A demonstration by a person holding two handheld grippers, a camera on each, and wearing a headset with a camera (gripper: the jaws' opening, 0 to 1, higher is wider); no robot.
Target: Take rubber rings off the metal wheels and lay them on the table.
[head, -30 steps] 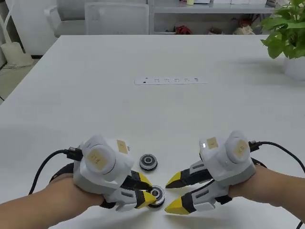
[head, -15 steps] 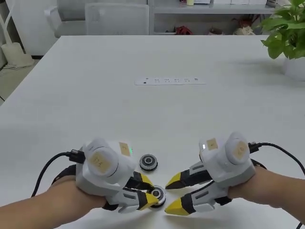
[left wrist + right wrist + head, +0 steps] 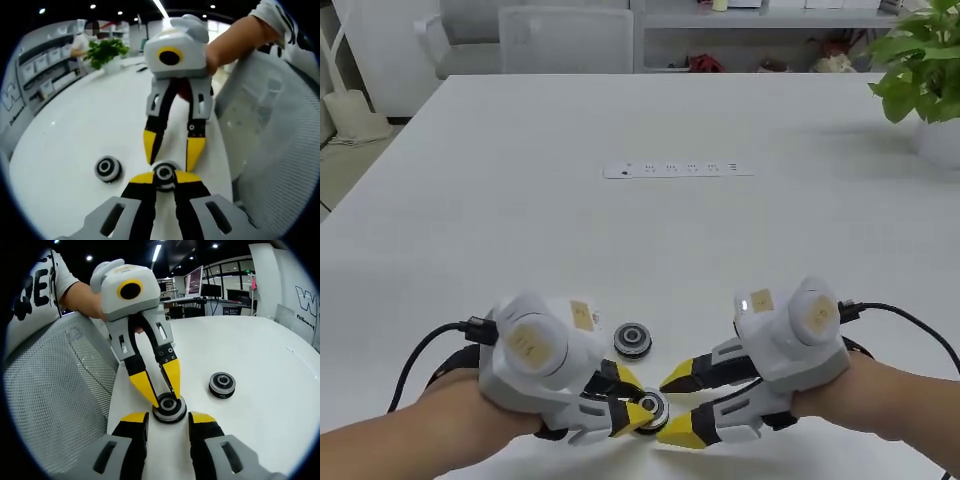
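Change: the right gripper (image 3: 677, 408) has edged in toward the small silver metal wheel (image 3: 650, 407) pinned by the left gripper (image 3: 632, 402); a pull on its black rubber ring (image 3: 170, 419) looks imminent.
Left gripper: clamped across that wheel on the white tabletop (image 3: 650, 240).
Right gripper: jaws moderately apart, empty, tips just beside the held wheel.
Wheels: two; the second ringed wheel (image 3: 632, 340) sits just beyond the held one, untouched.
Rings: two, both on their wheels.
Extras: one white power strip (image 3: 678, 169), one green potted plant (image 3: 920, 60), well beyond the held wheel.

Black-ringed silver wheel (image 3: 170, 410), white table (image 3: 250, 355)
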